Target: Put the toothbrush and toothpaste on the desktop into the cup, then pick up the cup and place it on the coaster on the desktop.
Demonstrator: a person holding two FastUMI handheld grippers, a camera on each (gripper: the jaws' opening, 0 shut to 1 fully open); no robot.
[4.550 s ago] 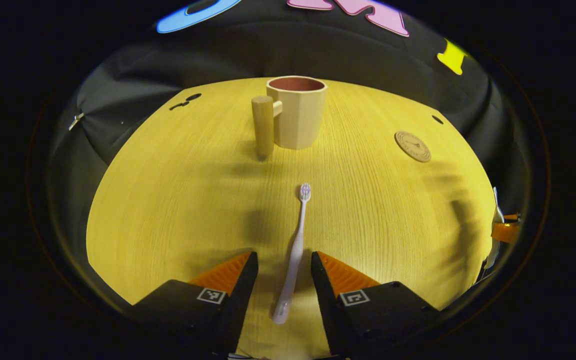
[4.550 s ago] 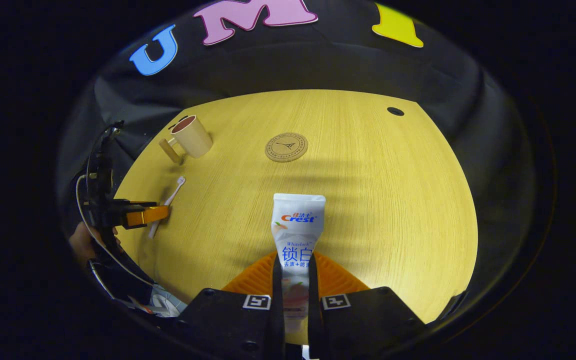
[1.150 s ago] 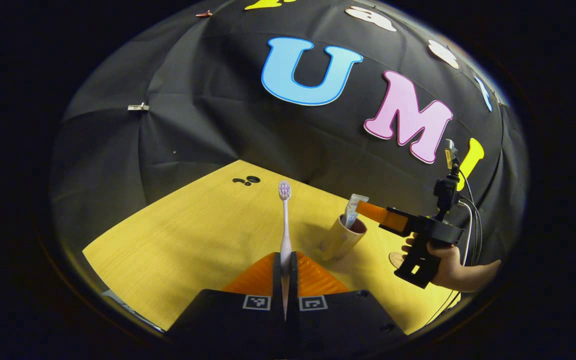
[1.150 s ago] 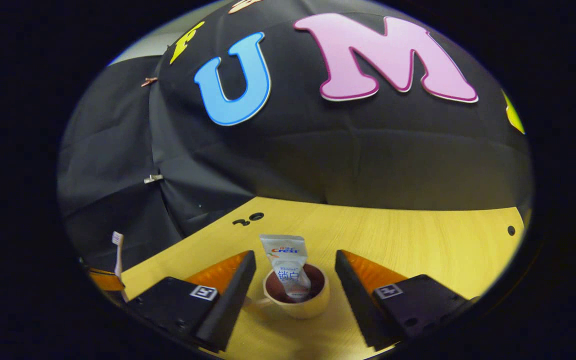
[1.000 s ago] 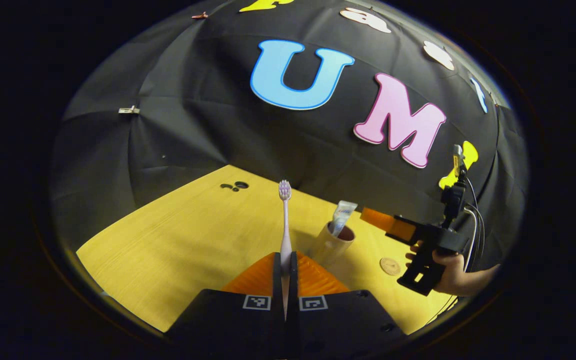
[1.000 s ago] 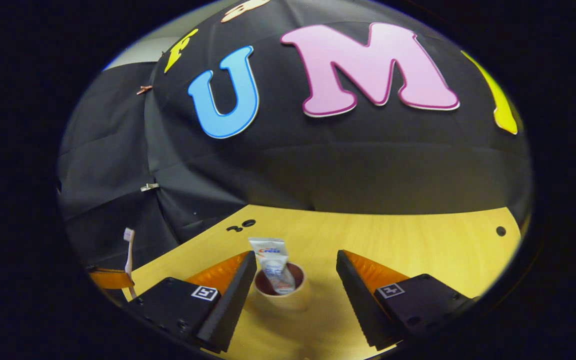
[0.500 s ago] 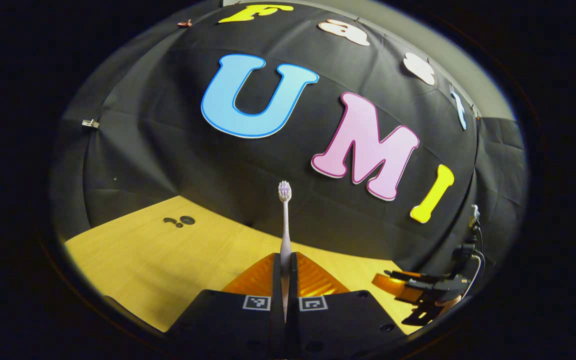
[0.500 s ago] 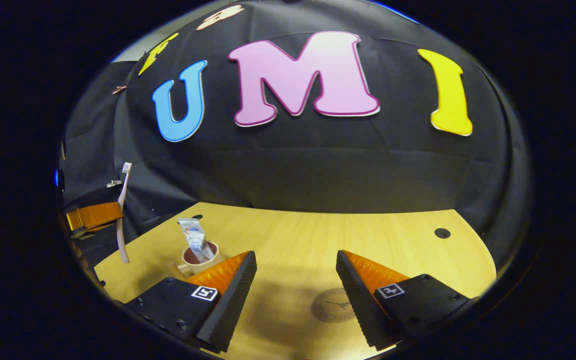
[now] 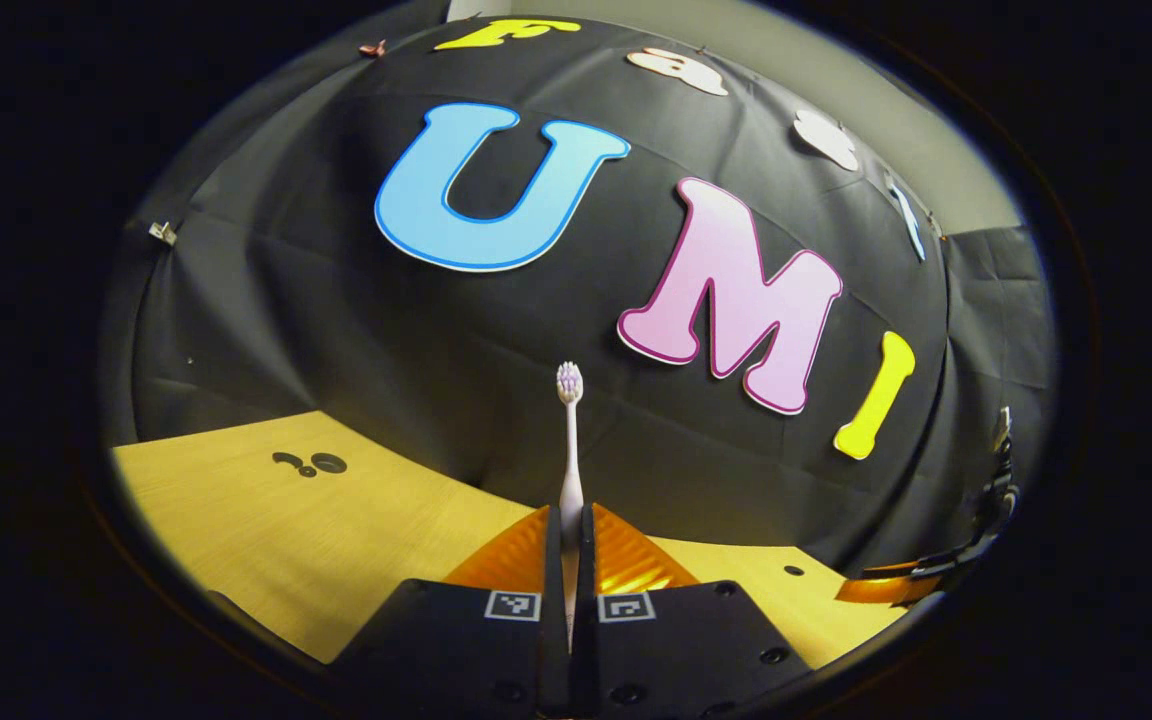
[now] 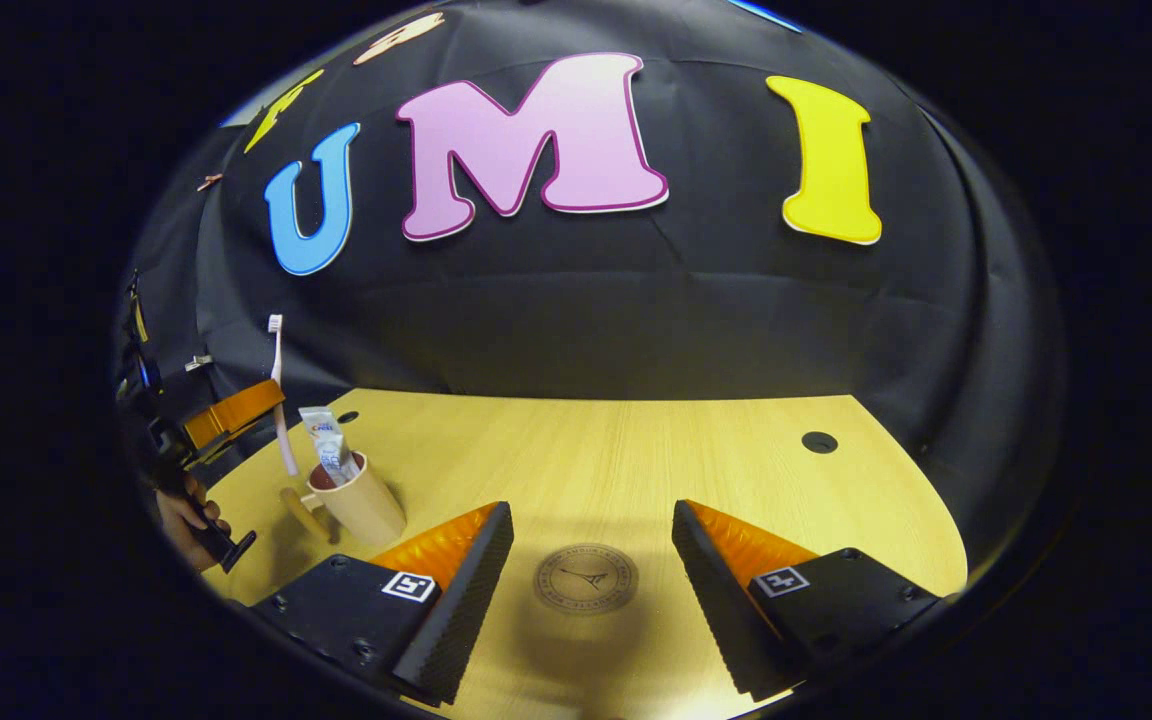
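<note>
black cloth wall [image 10: 636, 320] ran behind a yellow wood desktop [image 10: 636, 450], so pretty standard booth setup.

starting from the left side of the right gripper view: a hand [image 10: 186, 515] was holding the left gripper [image 10: 236, 408] up above the desk edge, and its fingers were pinched together on the toothbrush [image 10: 279, 390], which stood nearly upright with the bristle end on top. the brush's lower end hung just beside the cup [image 10: 361, 505], close to the rim but i couldn't tell if it was touching. cup was sitting upright on the desktop near the left edge, handle pointing left, and the toothpaste [image 10: 326, 450] was already standing in it, leaning a bit, top poking well above the rim.

moving right, the coaster [image 10: 586, 578] lay flat on the desk with nothing on it, right between the right gripper [image 10: 591, 540] fingers as seen from its own camera. those fingers were spread wide apart, holding nothing, hovering above the wood.

in the left gripper view, same story up close: left gripper [image 9: 570, 525] clamped on the toothbrush [image 9: 569, 440] handle, brush head sticking straight up against the cloth. the other gripper [image 9: 896, 585] peeked in at the far right edge, too cropped to make out much.
</note>
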